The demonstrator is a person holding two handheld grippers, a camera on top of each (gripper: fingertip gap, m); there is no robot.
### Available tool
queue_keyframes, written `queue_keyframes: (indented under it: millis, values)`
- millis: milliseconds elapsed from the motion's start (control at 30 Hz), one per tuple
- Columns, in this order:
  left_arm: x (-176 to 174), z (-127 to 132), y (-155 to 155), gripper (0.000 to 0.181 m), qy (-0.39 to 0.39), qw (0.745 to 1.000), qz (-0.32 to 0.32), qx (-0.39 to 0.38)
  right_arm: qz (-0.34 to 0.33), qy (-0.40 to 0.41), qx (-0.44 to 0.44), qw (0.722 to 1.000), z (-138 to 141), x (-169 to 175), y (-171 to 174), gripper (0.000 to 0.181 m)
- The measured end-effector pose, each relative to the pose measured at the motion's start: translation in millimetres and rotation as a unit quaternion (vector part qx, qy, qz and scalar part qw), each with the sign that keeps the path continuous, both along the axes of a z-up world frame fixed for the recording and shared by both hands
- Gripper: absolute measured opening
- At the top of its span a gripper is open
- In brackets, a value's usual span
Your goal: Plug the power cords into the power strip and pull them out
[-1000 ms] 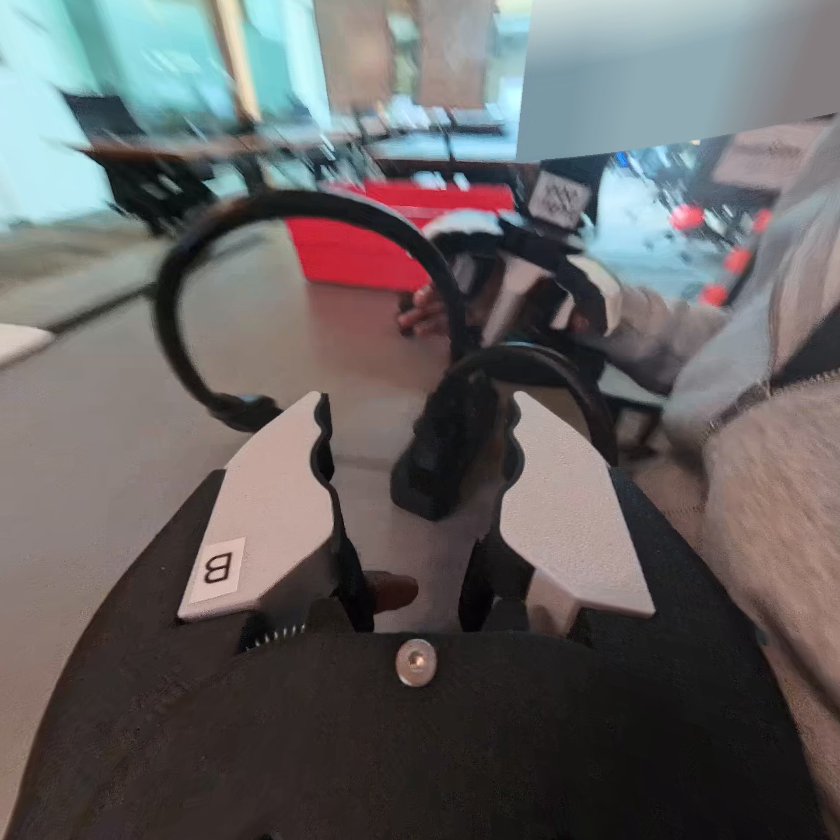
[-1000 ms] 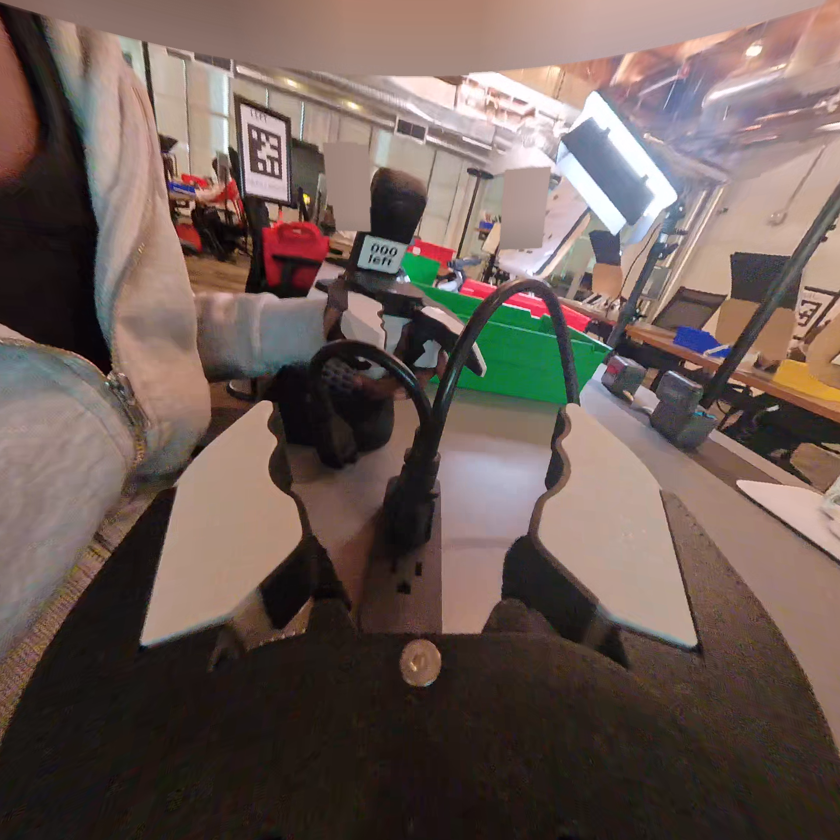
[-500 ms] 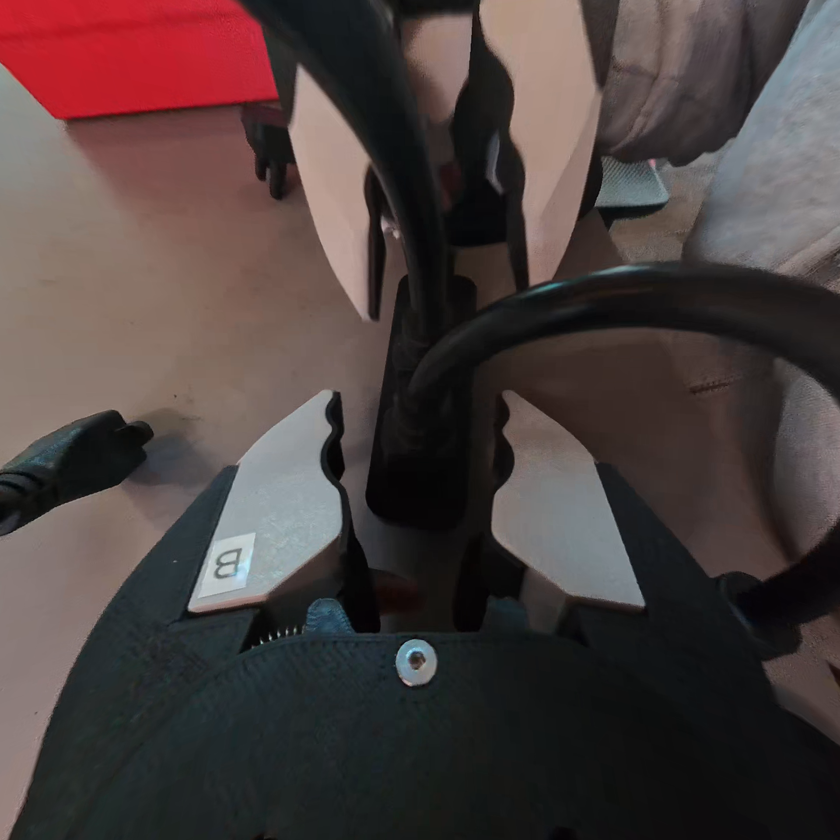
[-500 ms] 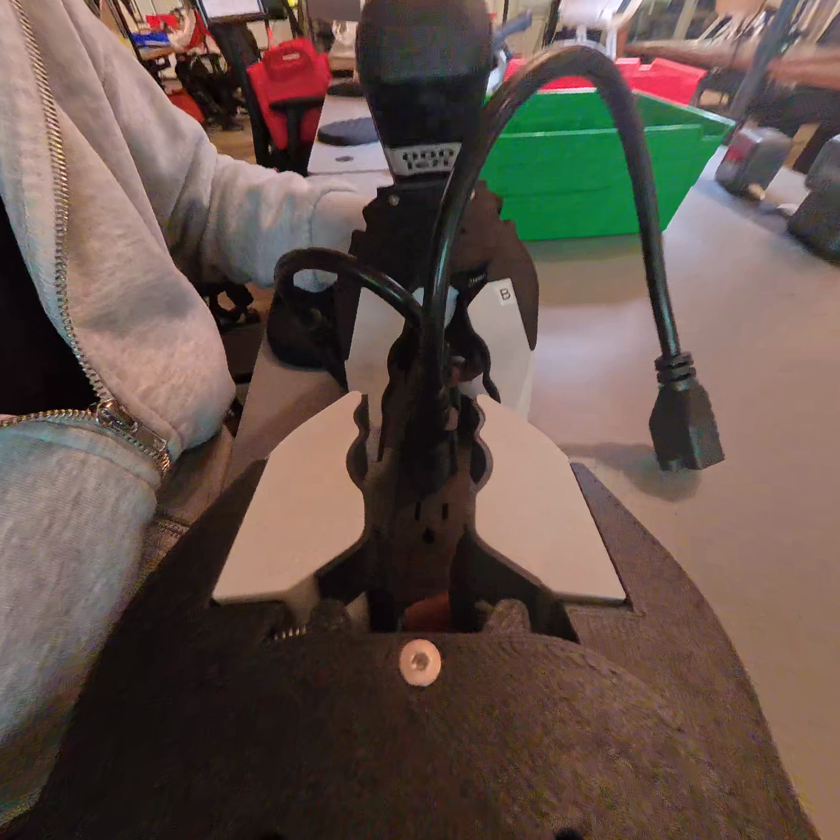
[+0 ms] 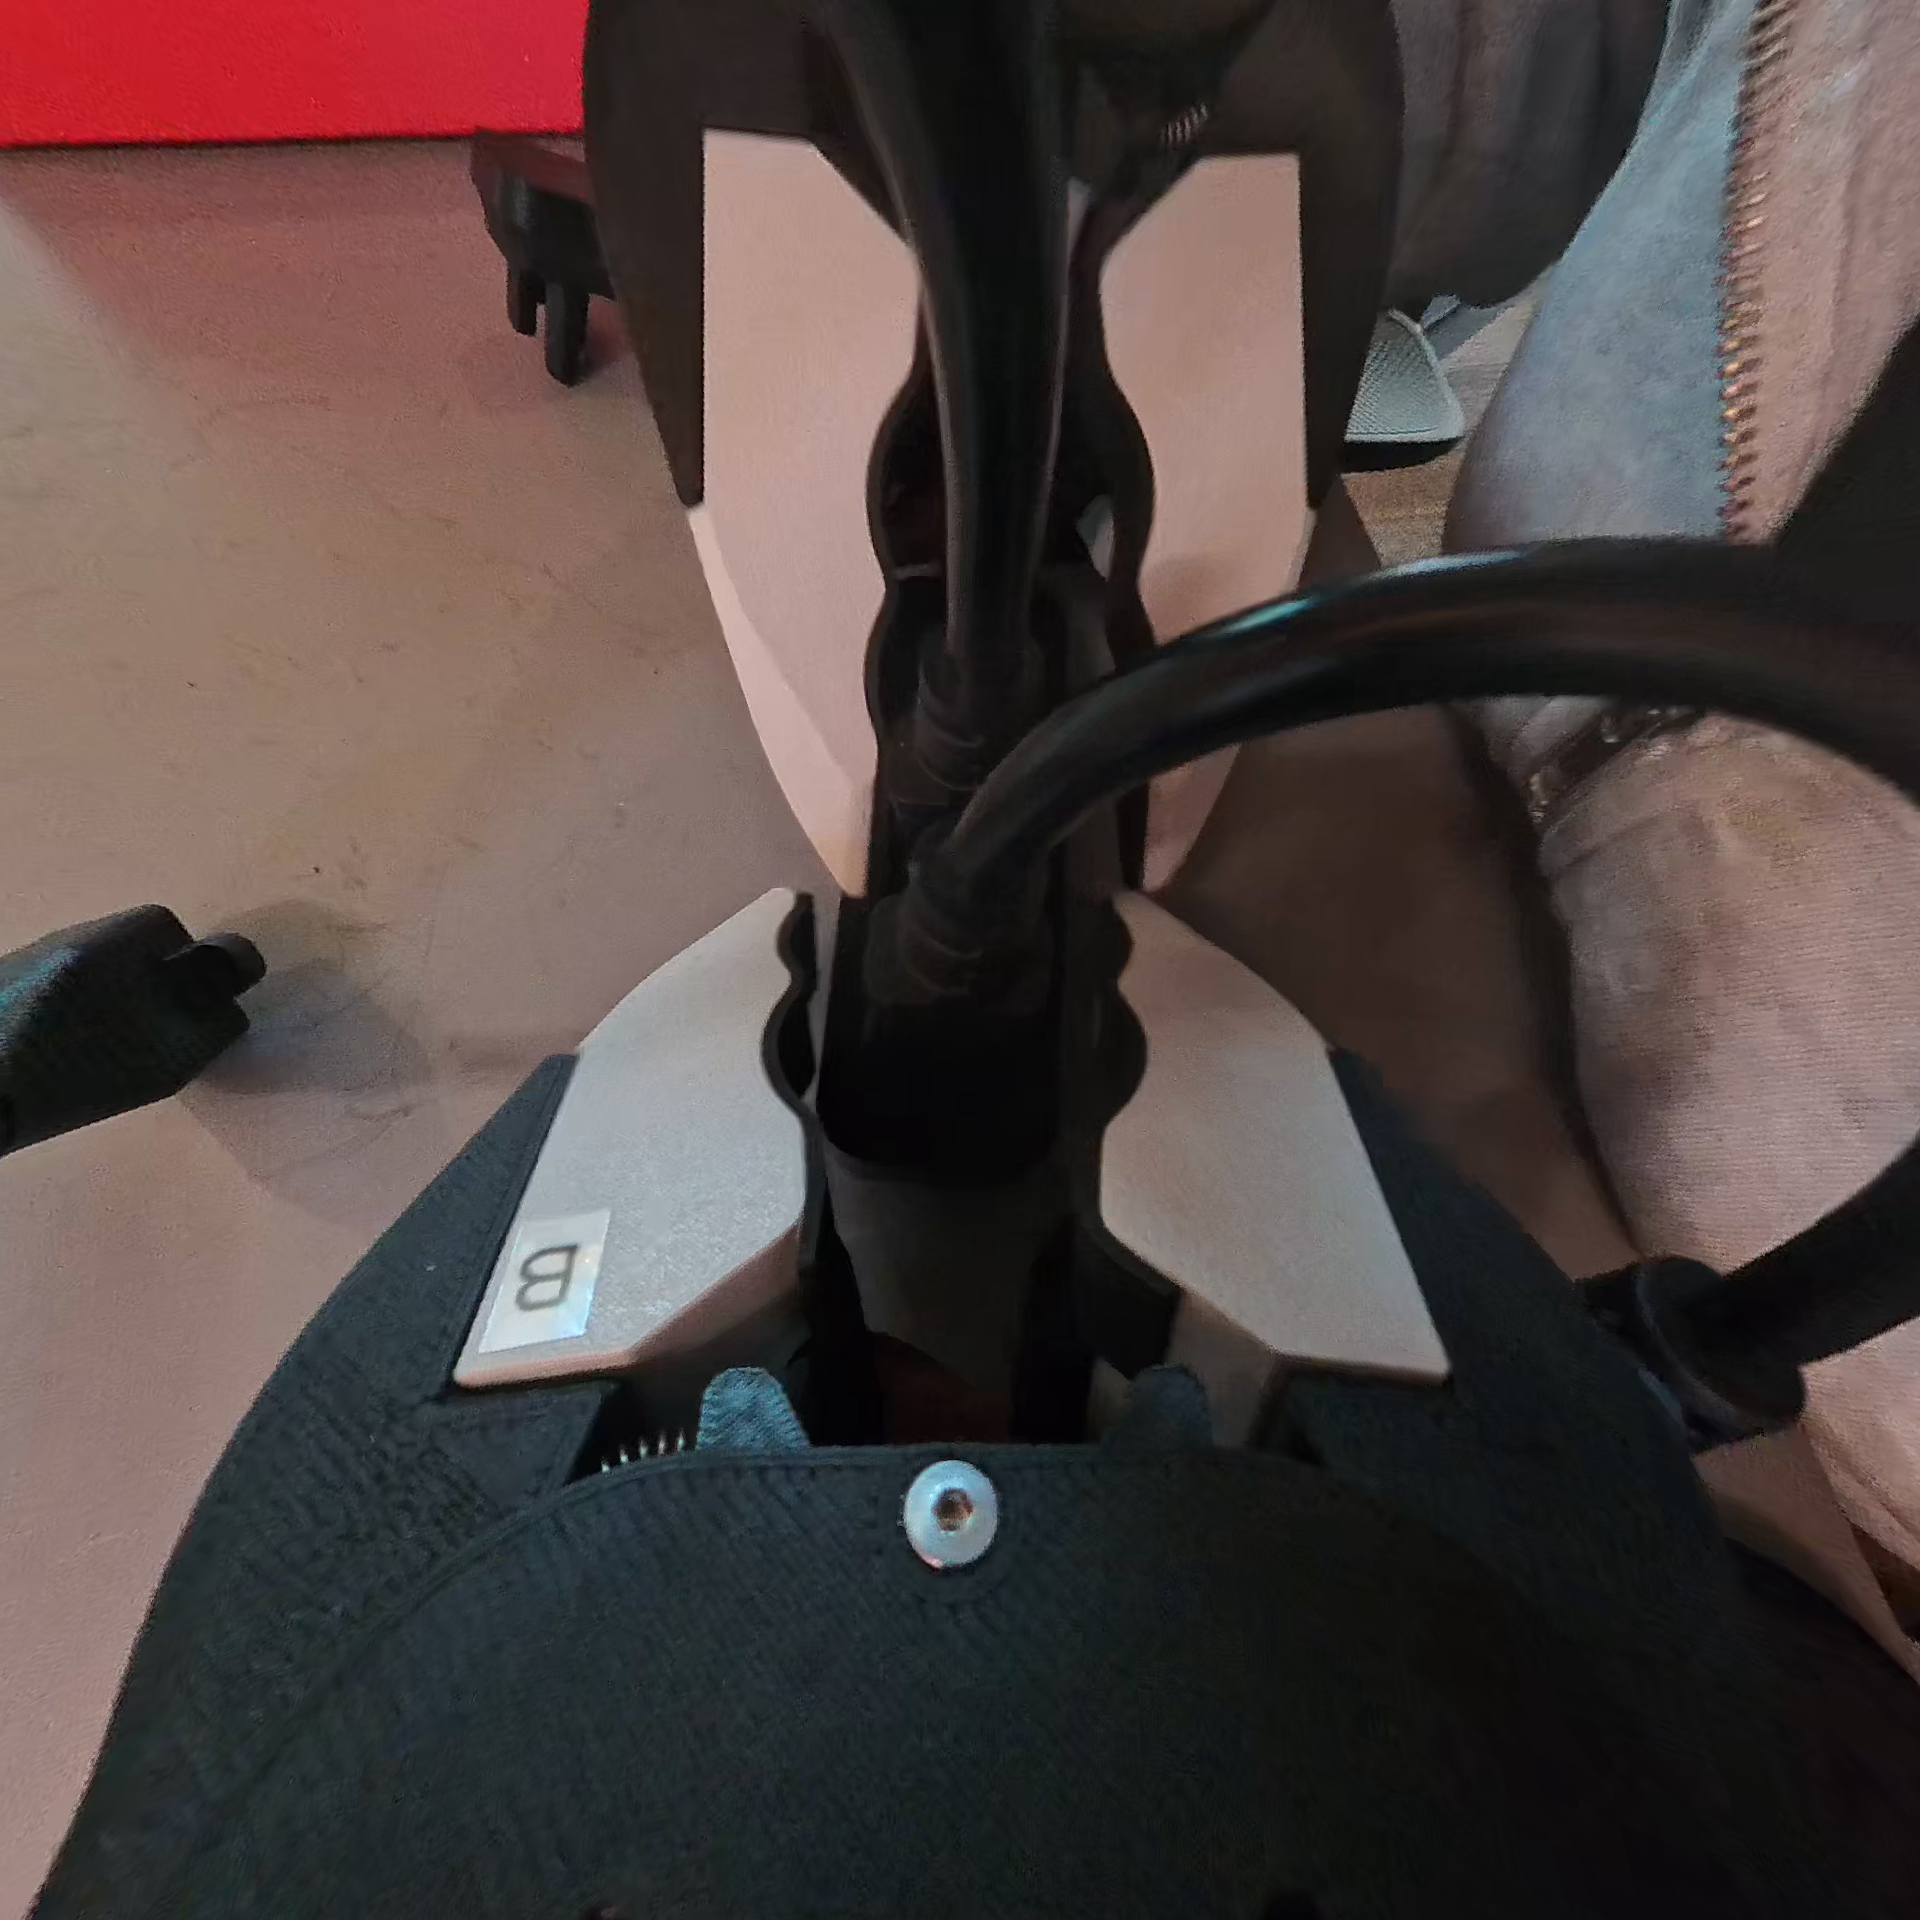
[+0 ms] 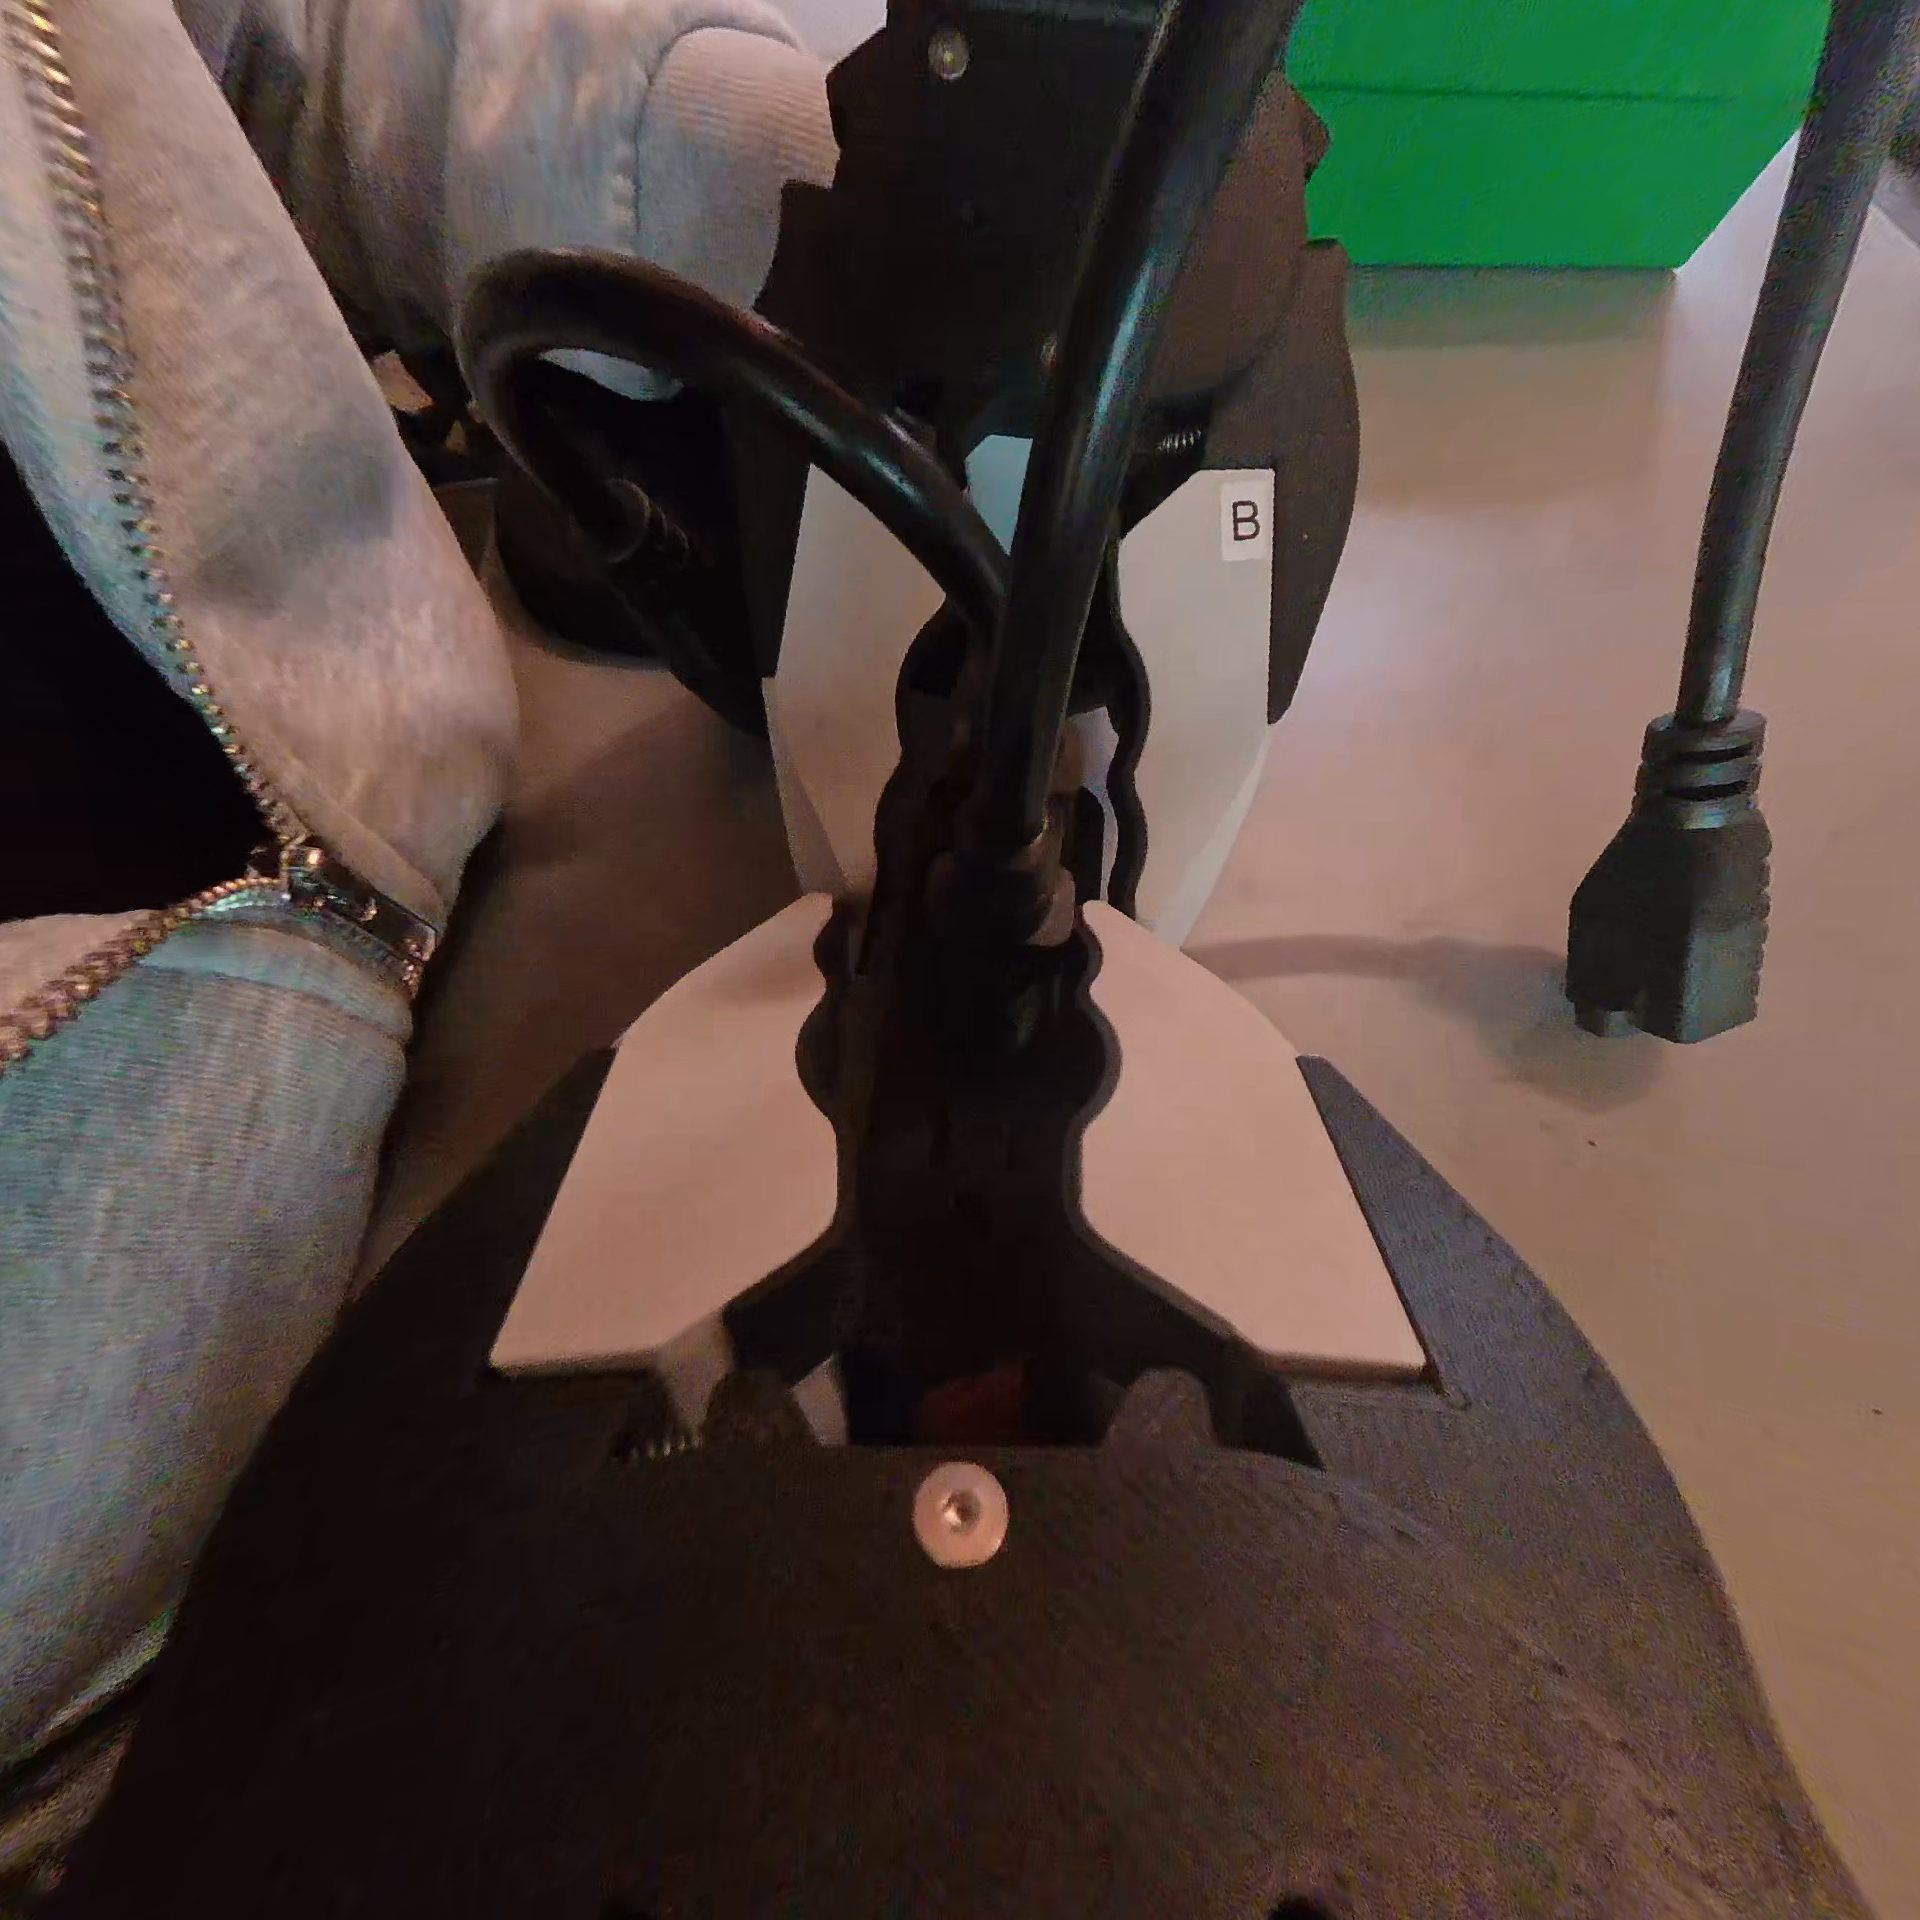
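The two grippers face each other tip to tip over a black power strip (image 6: 956, 1226) on the table; the strip is mostly hidden. My left gripper (image 5: 956, 914) is shut on a black plug (image 5: 935, 1039), whose cord (image 5: 1455, 613) loops off to the right. My right gripper (image 6: 961, 925) is shut on the other plug (image 6: 1023, 894), whose cord (image 6: 1091, 468) rises and arches over to a loose connector (image 6: 1662, 914) hanging just above the table. That connector also shows in the left wrist view (image 5: 104, 1029). The right gripper (image 5: 1003, 883) fills the top of the left wrist view.
The grey table (image 5: 312, 623) has bare room beside the strip on the connector's side. A red bin (image 5: 260, 62) and a green bin (image 6: 1558, 125) stand at the far ends. A person's grey zipped sleeve and torso (image 6: 260, 520) are close on the other side.
Both grippers have come down from above the table onto the strip, moved toward each other, and closed from open onto the two plugs.
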State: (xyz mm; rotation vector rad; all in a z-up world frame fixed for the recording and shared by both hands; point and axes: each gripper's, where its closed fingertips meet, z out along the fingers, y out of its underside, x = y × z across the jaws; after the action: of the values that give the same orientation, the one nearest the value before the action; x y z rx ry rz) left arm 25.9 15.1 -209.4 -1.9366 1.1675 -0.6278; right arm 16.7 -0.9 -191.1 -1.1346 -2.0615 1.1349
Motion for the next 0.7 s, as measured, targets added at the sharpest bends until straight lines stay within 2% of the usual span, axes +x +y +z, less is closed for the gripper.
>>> queue_keyframes:
  millis: [67,167,267,333,400,467,700]
  values:
    - [-1,-3,-2,0.059,0.004,1.0,-0.005,-0.015,-0.001,0.018,-0.028,0.999,8,0,2,0.034]
    - [-1,-5,-2,0.059,0.01,1.0,-0.008,-0.018,-0.005,0.024,-0.056,0.998,13,1,4,0.03]
    - [-2,-4,1,0.056,0.013,1.0,0.001,-0.005,-0.017,0.019,-0.02,0.999,7,0,7,0.032]
    - [-1,-4,3,0.055,0.018,1.0,0.003,0.005,-0.026,0.021,0.038,0.999,0,-1,12,0.041]
    - [0,-7,1,0.052,0.032,0.999,-0.004,0.006,-0.012,0.018,0.066,0.998,-4,2,10,0.035]
    - [0,-9,4,0.048,0.044,0.999,0.0,0.022,-0.004,0.014,0.065,0.998,-6,3,7,0.028]
    - [-1,-9,5,0.044,0.045,0.999,0.005,0.018,-0.006,-0.006,0.033,0.999,-6,2,8,0.026]
